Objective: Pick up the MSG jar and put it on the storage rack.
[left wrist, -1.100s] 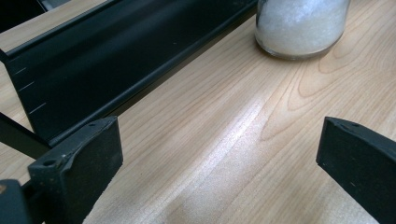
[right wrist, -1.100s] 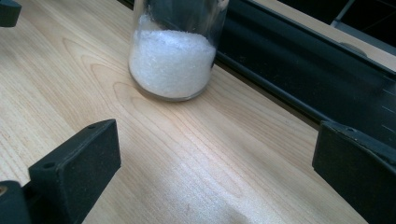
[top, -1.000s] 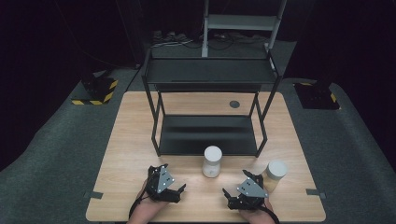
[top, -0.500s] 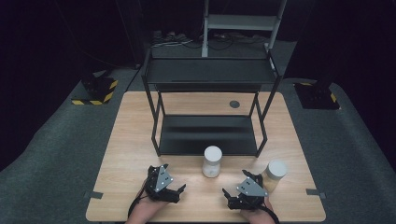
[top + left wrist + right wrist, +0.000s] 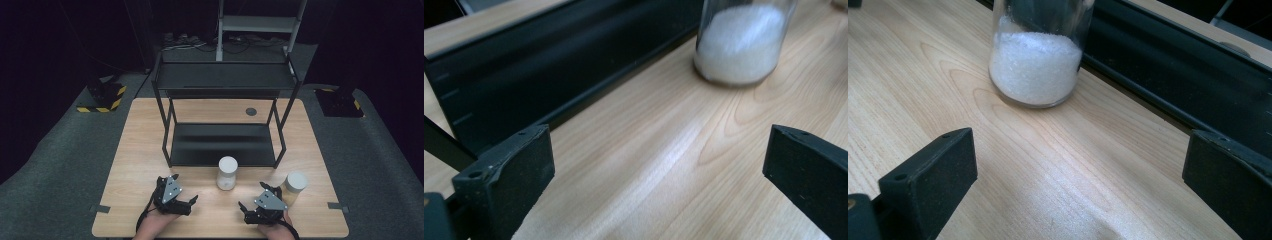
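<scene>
— wooden table (image 5: 150, 150) carries a black shelf rack (image 5: 222, 145); white-filled jar (image 5: 227, 173) just in front, tan jar (image 5: 295, 186) right of it.
— grippers?
— left gripper (image 5: 191, 205) and right gripper (image 5: 243, 212) both gape, empty, near the front edge.

High view overhead, facing forward-down; both tongs views low, close, sharing white-filled jar (image 5: 740, 42) (image 5: 1037, 55)

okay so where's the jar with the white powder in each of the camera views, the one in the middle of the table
High view: the jar stands at table centre, just in front of the black shelf rack.
Left gripper view: upper right, beyond the open jaws.
Right gripper view: upper centre-left, ahead of the open jaws.
Shared landmark: the rack's black bottom shelf edge runs right behind the jar.
</scene>
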`<state>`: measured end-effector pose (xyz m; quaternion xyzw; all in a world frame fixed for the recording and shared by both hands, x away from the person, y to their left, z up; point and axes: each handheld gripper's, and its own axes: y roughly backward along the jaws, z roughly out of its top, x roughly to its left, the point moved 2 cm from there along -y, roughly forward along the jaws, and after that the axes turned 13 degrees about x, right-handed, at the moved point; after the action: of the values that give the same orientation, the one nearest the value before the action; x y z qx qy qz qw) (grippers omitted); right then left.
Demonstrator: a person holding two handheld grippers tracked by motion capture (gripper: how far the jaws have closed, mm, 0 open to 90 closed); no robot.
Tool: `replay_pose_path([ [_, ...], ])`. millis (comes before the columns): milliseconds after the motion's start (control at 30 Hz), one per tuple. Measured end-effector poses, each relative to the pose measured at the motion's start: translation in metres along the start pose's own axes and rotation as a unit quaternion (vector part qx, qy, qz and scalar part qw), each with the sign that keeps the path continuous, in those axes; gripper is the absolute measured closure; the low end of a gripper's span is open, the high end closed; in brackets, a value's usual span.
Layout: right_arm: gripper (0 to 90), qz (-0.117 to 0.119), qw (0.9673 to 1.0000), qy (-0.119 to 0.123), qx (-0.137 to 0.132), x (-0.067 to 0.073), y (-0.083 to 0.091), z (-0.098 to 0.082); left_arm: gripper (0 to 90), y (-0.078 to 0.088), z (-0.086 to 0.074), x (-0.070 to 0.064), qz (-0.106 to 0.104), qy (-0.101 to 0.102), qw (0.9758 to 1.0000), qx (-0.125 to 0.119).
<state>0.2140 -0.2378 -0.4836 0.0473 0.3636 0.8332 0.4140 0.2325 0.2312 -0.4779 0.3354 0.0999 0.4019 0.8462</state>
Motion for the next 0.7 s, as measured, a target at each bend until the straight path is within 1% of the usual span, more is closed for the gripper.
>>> replay_pose_path([
  [100, 0.3, -0.003, 1.0, -0.001, -0.001, 0.001, 0.0, -0.001, 0.3, 0.003, 0.001, 0.002, -0.004, 0.005, 1.0, -0.007],
  [200, 0.4, -0.001, 1.0, -0.003, -0.002, 0.0, 0.0, -0.001, 0.3, 0.005, 0.004, 0.002, -0.008, 0.009, 0.9999, -0.01],
  [400, 0.4, -0.001, 1.0, -0.006, -0.003, 0.0, 0.0, -0.001, 0.3, 0.01, 0.011, -0.001, -0.013, 0.008, 0.9996, -0.023],
  [533, 0.4, -0.001, 1.0, -0.005, -0.002, 0.0, 0.0, -0.001, 0.4, 0.013, 0.015, -0.001, -0.021, 0.003, 0.9992, -0.033],
  [633, 0.4, -0.002, 1.0, -0.004, -0.003, 0.001, 0.0, -0.001, 0.4, 0.012, 0.019, -0.003, -0.028, 0.0, 0.9989, -0.037],
  [667, 0.3, 0.001, 1.0, -0.004, -0.002, 0.0, 0.0, -0.001, 0.4, 0.01, 0.022, -0.003, -0.033, -0.002, 0.9988, -0.036],
  [700, 0.3, 0.001, 1.0, -0.004, -0.002, 0.0, 0.0, -0.001, 0.4, 0.01, 0.022, -0.003, -0.033, -0.002, 0.9988, -0.036],
])
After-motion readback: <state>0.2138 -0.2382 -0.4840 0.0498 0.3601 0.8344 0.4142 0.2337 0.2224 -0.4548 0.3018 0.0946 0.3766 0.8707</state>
